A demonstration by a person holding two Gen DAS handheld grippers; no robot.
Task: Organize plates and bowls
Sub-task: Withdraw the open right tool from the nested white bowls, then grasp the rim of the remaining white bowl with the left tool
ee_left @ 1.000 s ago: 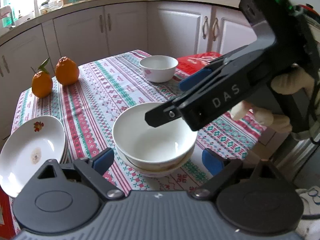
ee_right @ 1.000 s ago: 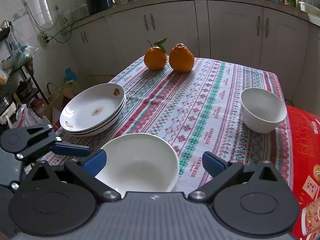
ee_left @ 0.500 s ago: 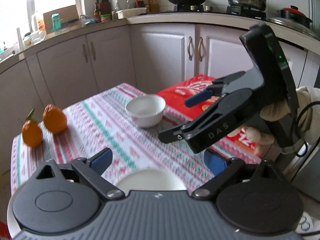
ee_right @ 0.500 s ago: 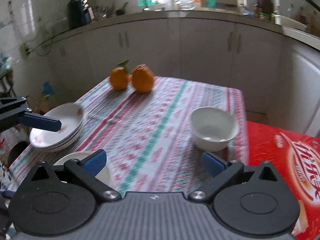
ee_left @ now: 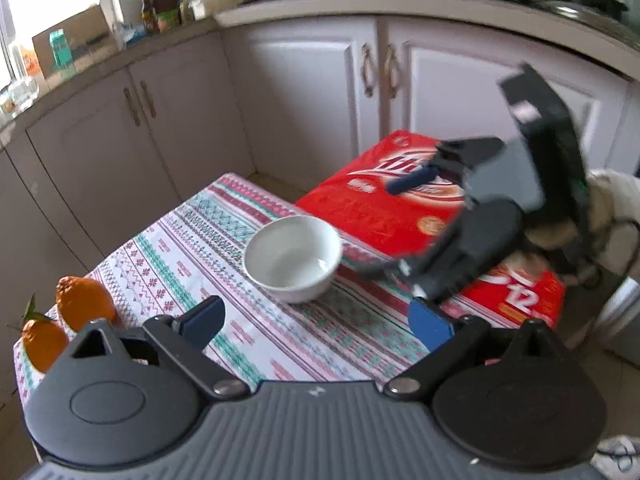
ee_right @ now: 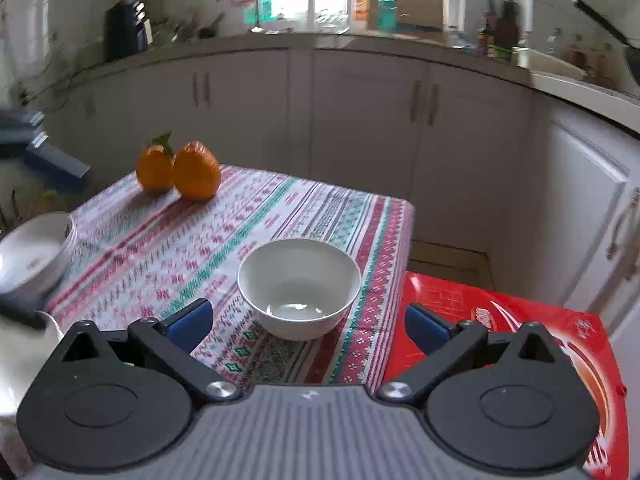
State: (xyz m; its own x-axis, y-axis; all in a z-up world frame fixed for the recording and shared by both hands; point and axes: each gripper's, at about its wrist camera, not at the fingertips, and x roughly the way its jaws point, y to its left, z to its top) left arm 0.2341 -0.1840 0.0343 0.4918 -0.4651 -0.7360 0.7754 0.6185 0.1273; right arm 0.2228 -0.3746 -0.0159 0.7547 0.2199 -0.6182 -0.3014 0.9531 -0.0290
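Two grippers: both tilt down over the table, both with nothing between their fingers.
Left gripper [ee_left: 316, 322]: jaws spread wide and empty, having just been opening; blue pads flank bare tablecloth short of the bowl.
Right gripper [ee_right: 308, 322]: jaws wide apart, gripping nothing; the bowl sits just beyond and between the pads. From the left wrist view it reaches in from the right, blurred, over the red box, a pale glove [ee_left: 608, 216] behind it.
Bowl [ee_right: 299, 288]: white, upright, empty, near the table's right edge beside the red box.
Plates [ee_right: 34, 254]: white stack at the table's left edge.
Oranges [ee_right: 180, 170]: two, touching, at the far left corner.
Table [ee_right: 168, 256]: red, green and white patterned cloth.
Red box [ee_right: 516, 320]: just beside the table's right edge, lower than the tabletop.
Room: white cabinets [ee_right: 360, 112], cluttered counter, bright window.
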